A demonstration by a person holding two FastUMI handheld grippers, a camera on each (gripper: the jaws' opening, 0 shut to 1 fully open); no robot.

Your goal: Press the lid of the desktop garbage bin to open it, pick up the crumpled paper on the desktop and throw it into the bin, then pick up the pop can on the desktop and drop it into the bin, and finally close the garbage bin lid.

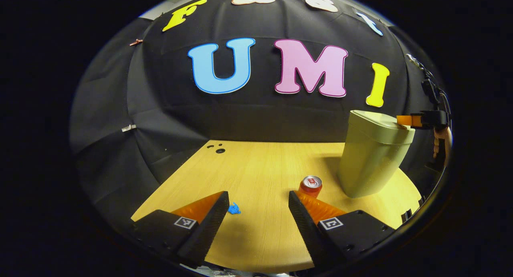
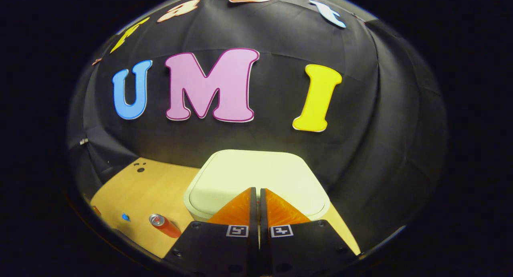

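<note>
Pale green plastic bin (image 1: 374, 156) upright on wooden desktop (image 1: 256, 168), lid (image 2: 256, 180) closed; right gripper (image 2: 256, 191) pressed together, empty, over lid; left gripper (image 1: 258, 199) wide apart, empty; red can (image 1: 311, 185) beside bin; blue crumpled paper (image 1: 234, 208) farther off.

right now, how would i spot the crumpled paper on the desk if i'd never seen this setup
Start at the tall pale green bin on the wooden desktop. Beside its base stands a pop can; further along the desk from the can lies the crumpled paper, a tiny blue scrap, flatter than the upright can.
</note>
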